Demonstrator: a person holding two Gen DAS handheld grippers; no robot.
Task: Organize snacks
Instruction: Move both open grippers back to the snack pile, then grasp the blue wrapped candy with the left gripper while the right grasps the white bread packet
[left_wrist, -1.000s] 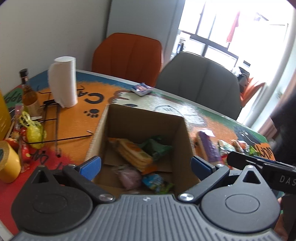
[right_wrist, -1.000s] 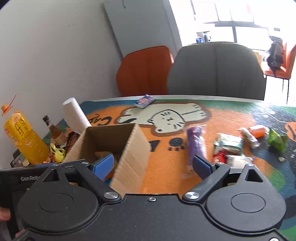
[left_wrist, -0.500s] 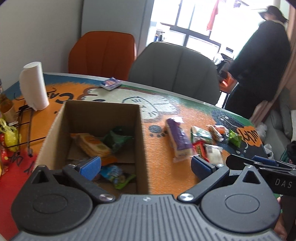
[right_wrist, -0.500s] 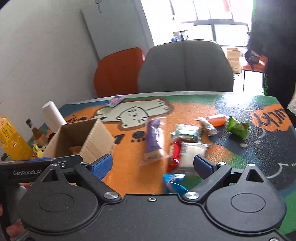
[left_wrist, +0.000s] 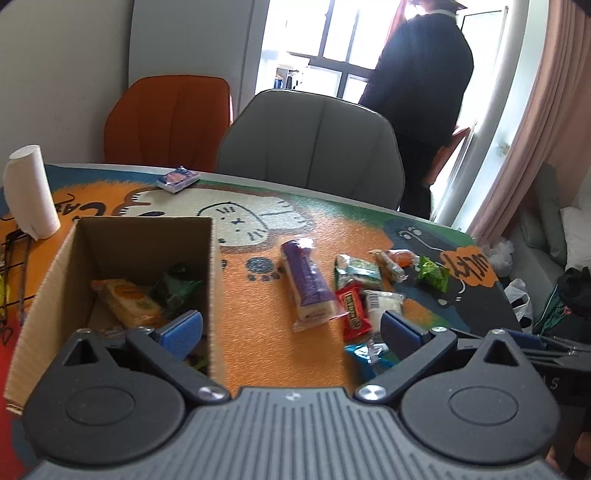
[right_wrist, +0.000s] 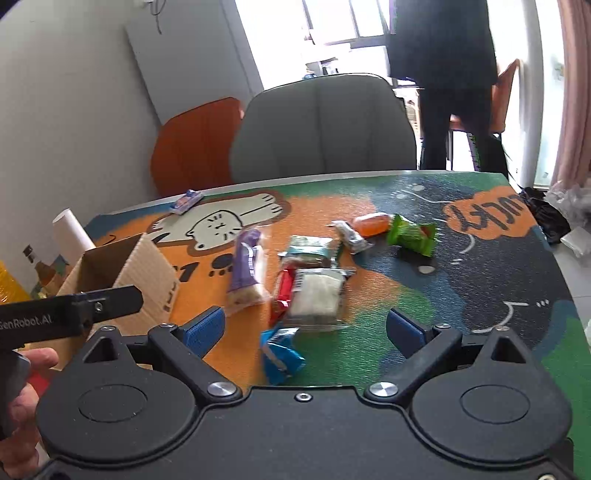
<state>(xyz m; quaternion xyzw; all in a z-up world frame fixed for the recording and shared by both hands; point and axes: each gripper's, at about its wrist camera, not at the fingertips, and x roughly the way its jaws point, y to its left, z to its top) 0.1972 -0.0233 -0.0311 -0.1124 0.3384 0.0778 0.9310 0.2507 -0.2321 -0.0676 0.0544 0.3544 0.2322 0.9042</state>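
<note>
Left wrist view. Left gripper (left_wrist: 291, 326): jaws spread wide, nothing between them, raised over the table (left_wrist: 258, 350). Box (left_wrist: 212, 280): open-topped, at the left finger (left_wrist: 183, 328), that fingertip over its near right corner; holds a yellow pack (left_wrist: 127, 299) and a dark green pack (left_wrist: 177, 286). Purple pack (left_wrist: 306, 282): ahead, between the fingers. Red pack (left_wrist: 352, 310) and white pack (left_wrist: 382, 304): just ahead of the right finger (left_wrist: 399, 328). Blue pack (left_wrist: 360, 354): beside the right finger, partly hidden.

Right wrist view. Right gripper (right_wrist: 304, 328): jaws apart, empty. Blue pack (right_wrist: 280, 352): between the fingers, nearest. White pack (right_wrist: 317, 299), red pack (right_wrist: 282, 295), purple pack (right_wrist: 245, 271): just ahead. Green pack (right_wrist: 412, 232): farther ahead, right. Box (right_wrist: 147, 275): left of the left finger.
</note>
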